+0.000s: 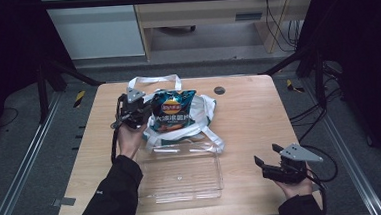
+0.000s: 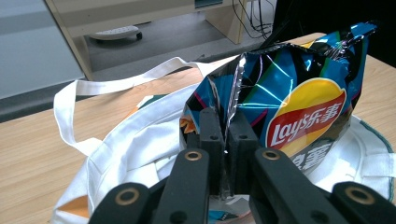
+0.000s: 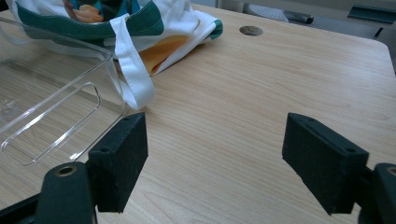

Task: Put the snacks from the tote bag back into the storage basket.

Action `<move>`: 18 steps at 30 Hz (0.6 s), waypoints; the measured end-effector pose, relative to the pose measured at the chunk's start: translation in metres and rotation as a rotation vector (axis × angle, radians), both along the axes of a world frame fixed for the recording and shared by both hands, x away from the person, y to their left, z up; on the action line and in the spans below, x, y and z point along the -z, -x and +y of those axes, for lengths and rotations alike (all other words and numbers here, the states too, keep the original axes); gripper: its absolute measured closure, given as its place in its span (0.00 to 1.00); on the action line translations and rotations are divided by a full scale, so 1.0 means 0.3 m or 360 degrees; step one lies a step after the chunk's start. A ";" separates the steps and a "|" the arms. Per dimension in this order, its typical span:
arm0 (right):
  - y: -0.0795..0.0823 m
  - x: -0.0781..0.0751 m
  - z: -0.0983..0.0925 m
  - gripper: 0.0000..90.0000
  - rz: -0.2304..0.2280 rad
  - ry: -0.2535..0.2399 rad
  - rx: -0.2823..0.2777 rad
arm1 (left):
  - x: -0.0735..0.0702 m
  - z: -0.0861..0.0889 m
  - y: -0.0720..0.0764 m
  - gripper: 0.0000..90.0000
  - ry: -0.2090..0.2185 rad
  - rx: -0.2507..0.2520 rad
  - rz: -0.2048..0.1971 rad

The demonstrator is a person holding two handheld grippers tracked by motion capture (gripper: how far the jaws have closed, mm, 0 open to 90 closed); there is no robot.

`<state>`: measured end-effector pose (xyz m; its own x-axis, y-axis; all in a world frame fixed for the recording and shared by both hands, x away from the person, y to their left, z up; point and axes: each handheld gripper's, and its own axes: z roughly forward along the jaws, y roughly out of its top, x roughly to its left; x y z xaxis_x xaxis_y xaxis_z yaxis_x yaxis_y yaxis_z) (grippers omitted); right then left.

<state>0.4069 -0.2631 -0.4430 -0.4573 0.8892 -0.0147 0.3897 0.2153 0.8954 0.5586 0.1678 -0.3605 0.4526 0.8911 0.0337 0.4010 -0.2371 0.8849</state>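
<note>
A blue Lay's chip bag [image 1: 172,111] stands on top of a white tote bag [image 1: 204,110] at the back middle of the wooden table. My left gripper [image 1: 147,115] is at the bag's left side. In the left gripper view my left gripper [image 2: 228,135] is shut on the crimped side seam of the chip bag [image 2: 303,107], with the tote bag [image 2: 135,144] beneath. My right gripper [image 1: 267,154] rests open near the table's front right. Between its pads [image 3: 119,158] in the right gripper view lies only bare wood.
A clear plastic tray [image 1: 216,158] lies empty in front of the tote bag, its rim [image 3: 56,107] close to a white tote strap [image 3: 133,74]. A round cable hole [image 1: 219,90] sits at the back of the table. Black frame posts flank the table.
</note>
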 end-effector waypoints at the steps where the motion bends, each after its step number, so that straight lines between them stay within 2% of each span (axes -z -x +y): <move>1: 0.000 0.000 0.000 0.25 0.0001 -0.0002 0.0002 | 0.000 -0.002 0.003 0.98 -0.0007 -0.0001 -0.0007; 5: 0.001 -0.001 -0.001 0.25 0.0000 -0.0001 0.0000 | 0.005 -0.005 0.013 0.99 -0.0035 -0.0009 -0.0030; 10: 0.000 0.000 -0.001 0.25 -0.0001 0.0004 -0.0001 | 0.009 -0.003 0.021 0.99 0.0007 -0.0030 -0.0038; 11: 0.000 0.000 0.000 0.25 -0.0001 0.0003 0.0000 | 0.013 -0.003 0.022 1.00 0.0048 -0.0042 -0.0039; 18: 0.001 -0.001 -0.001 0.25 -0.0001 0.0001 0.0001 | 0.013 0.002 0.030 1.00 0.0054 -0.0046 -0.0064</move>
<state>0.4067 -0.2633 -0.4428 -0.4570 0.8893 -0.0156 0.3893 0.2158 0.8955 0.5496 0.1684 -0.3646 0.4254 0.9048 0.0208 0.3715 -0.1955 0.9076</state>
